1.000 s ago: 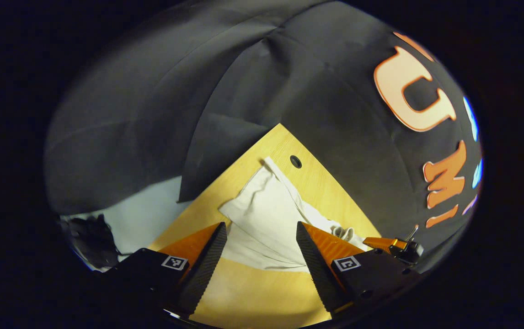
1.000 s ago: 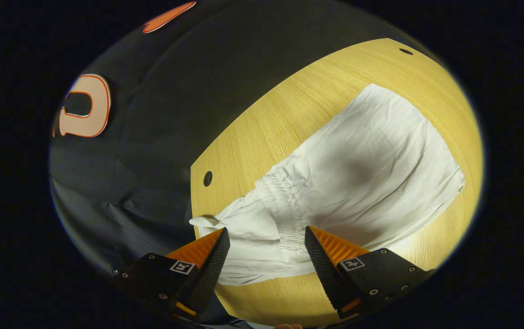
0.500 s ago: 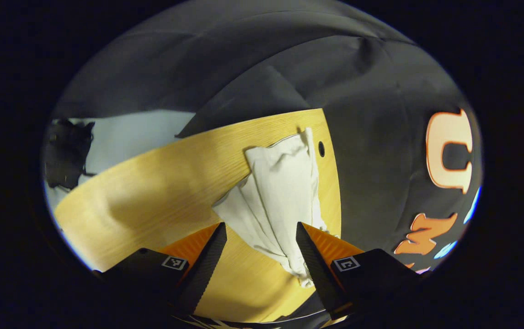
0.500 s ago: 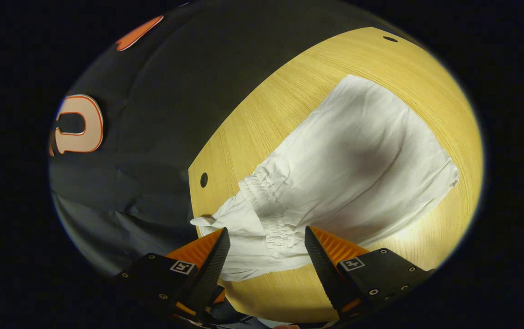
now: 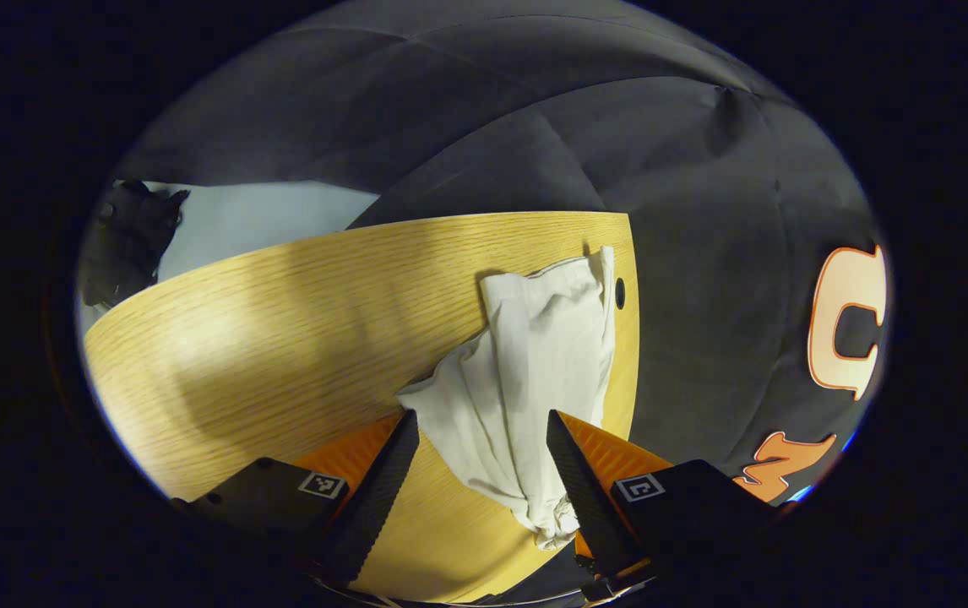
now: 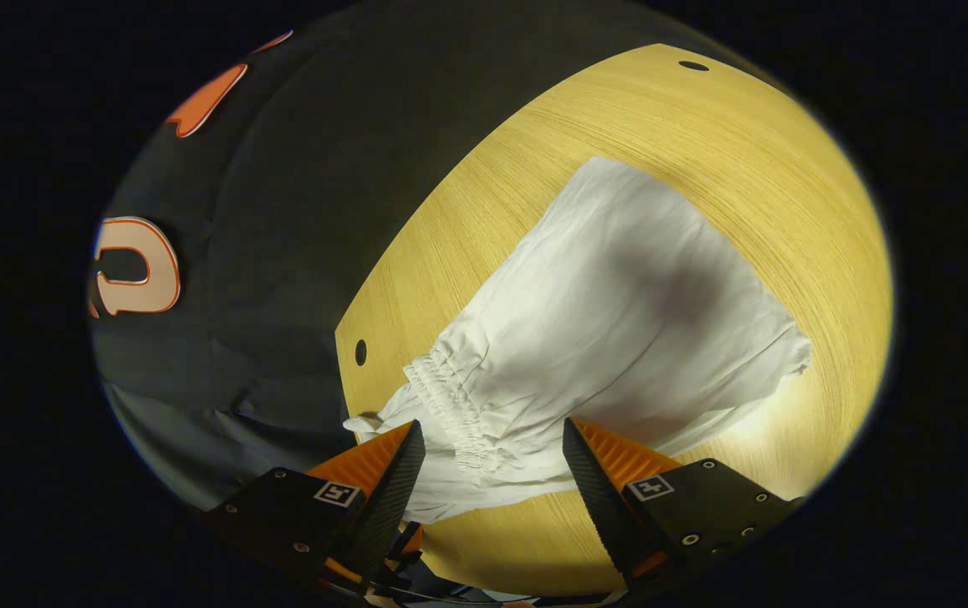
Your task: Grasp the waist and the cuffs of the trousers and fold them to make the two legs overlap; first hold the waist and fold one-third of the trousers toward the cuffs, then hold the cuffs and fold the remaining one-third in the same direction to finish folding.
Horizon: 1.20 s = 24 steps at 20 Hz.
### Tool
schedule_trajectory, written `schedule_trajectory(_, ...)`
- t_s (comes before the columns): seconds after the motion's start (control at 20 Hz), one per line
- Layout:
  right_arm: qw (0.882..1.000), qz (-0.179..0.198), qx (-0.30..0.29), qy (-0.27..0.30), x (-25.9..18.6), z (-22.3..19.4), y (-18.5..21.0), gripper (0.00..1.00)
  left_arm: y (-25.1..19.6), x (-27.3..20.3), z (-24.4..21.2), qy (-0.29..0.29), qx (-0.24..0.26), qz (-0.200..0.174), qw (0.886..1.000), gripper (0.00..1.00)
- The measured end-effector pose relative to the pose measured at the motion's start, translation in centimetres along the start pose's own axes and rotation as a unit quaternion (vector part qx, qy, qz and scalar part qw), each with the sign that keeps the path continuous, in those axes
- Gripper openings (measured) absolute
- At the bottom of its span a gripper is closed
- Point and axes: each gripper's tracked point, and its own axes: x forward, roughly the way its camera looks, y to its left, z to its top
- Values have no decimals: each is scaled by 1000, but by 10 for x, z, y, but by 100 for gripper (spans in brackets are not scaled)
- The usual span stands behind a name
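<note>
Both tools, left tool (image 5: 477,426) and right tool (image 6: 492,435), gape empty over your trousers (image 6: 611,329), waist (image 6: 454,405) nearest right, legs running away along the counter (image 6: 704,135).

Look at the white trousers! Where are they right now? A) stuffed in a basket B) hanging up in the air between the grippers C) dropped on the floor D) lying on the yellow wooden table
D: the trousers lie spread on the wooden table, and both grippers, left and right, are open above the cloth without pinching it.
</note>
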Motion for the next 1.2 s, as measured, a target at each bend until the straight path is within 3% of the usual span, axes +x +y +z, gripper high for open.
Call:
schedule_trajectory(0.15,1000,4,14,-5,-6,11,-4,98,-15,13,6,-5,17,-15,1000,100)
schedule_trajectory(0.4,999,1,29,-14,-14,22,-21,98,-35,42,18,-16,79,3,997,100)
schedule_trajectory(0.65,999,-7,46,-17,-22,24,-45,98,-37,67,21,-17,111,34,993,15)
schedule_trajectory(0.7,999,-7,49,-16,-24,24,-50,99,-40,67,20,-22,115,34,993,19)
schedule_trajectory(0.75,998,-7,53,-17,-27,25,-54,99,-54,57,21,-26,122,9,992,10)
schedule_trajectory(0.9,998,-4,57,-20,-36,31,-64,99,-90,41,19,-48,184,-20,982,10)
schedule_trajectory(1.2,998,13,59,-25,-51,44,-73,98,-182,7,-15,-81,304,-79,946,10)
